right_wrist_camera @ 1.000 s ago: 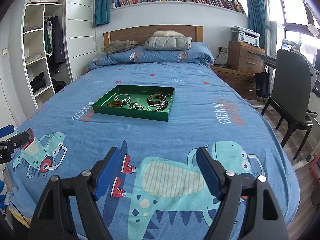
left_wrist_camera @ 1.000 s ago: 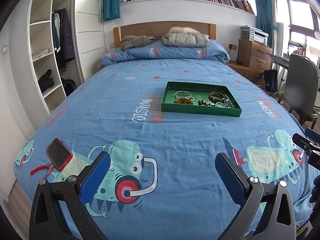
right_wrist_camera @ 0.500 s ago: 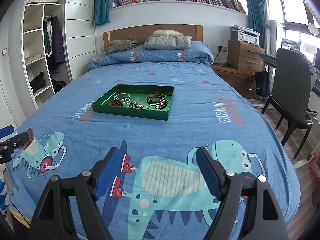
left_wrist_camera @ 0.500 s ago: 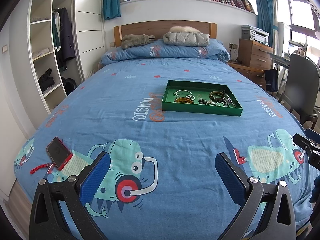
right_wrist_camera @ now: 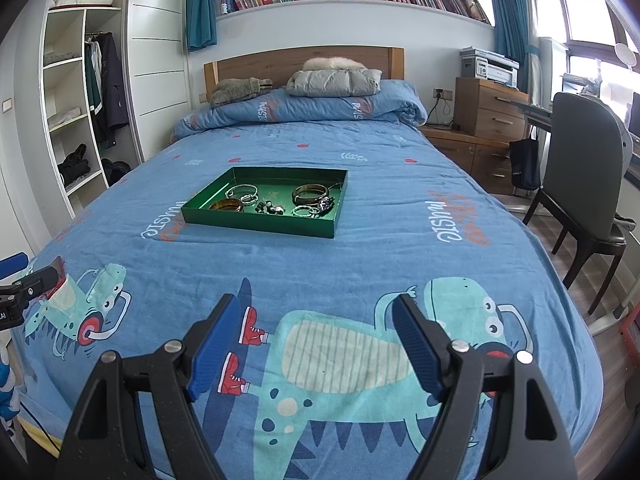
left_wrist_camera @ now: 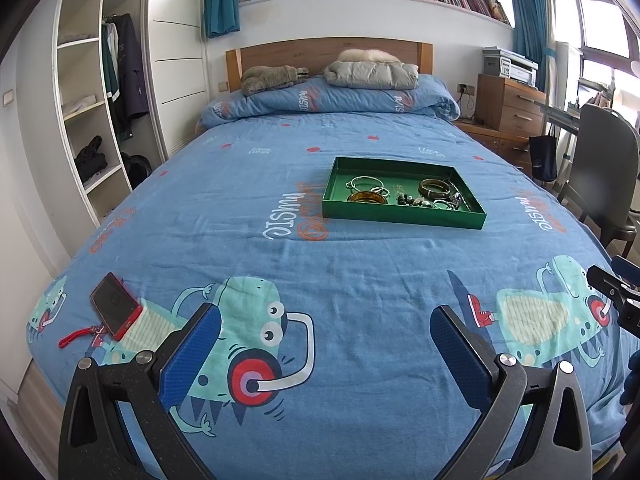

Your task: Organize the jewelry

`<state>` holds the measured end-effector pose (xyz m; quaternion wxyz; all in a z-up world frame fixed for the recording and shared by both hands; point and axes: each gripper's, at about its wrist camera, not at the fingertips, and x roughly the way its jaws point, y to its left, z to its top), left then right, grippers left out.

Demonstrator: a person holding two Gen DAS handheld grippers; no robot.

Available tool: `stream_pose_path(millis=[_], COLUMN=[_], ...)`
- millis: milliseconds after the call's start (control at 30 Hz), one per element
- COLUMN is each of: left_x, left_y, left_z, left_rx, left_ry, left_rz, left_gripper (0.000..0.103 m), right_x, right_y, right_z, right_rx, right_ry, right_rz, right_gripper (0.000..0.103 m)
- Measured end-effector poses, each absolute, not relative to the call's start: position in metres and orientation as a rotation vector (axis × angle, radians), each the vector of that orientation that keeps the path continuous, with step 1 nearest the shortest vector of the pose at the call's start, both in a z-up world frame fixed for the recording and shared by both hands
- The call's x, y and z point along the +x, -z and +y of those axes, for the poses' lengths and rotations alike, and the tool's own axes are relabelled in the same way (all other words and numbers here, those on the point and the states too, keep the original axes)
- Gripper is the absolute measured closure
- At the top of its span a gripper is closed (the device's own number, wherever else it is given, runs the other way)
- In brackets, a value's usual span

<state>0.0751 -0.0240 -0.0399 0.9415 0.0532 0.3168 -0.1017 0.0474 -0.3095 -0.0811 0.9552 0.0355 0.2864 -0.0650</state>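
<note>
Left gripper [left_wrist_camera: 326, 338] and right gripper [right_wrist_camera: 316, 330] over bed [left_wrist_camera: 280, 256], jaws apart, empty. Tray [left_wrist_camera: 400, 216] well ahead, held bangles [left_wrist_camera: 434, 188].

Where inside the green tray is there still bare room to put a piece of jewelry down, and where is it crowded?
In the green tray, the bare floor is the strip along the far wall, behind the silver bangles and the dark bangle. The near half is crowded: amber bangle, small beads and a tangled pile in the near right corner.
</note>
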Motion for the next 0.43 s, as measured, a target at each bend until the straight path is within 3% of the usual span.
stream_pose_path(millis=[433], left_x=[0.0769], left_y=[0.0416], left_z=[-0.0261], left_rx=[0.109], left_ry=[0.211], left_rz=[0.649], left_gripper=[0.0], right_x=[0.0484], right_y=[0.0831], right_z=[-0.3094], right_rx=[0.072], right_ry=[0.132], right_rz=[0.585], right_gripper=[0.026])
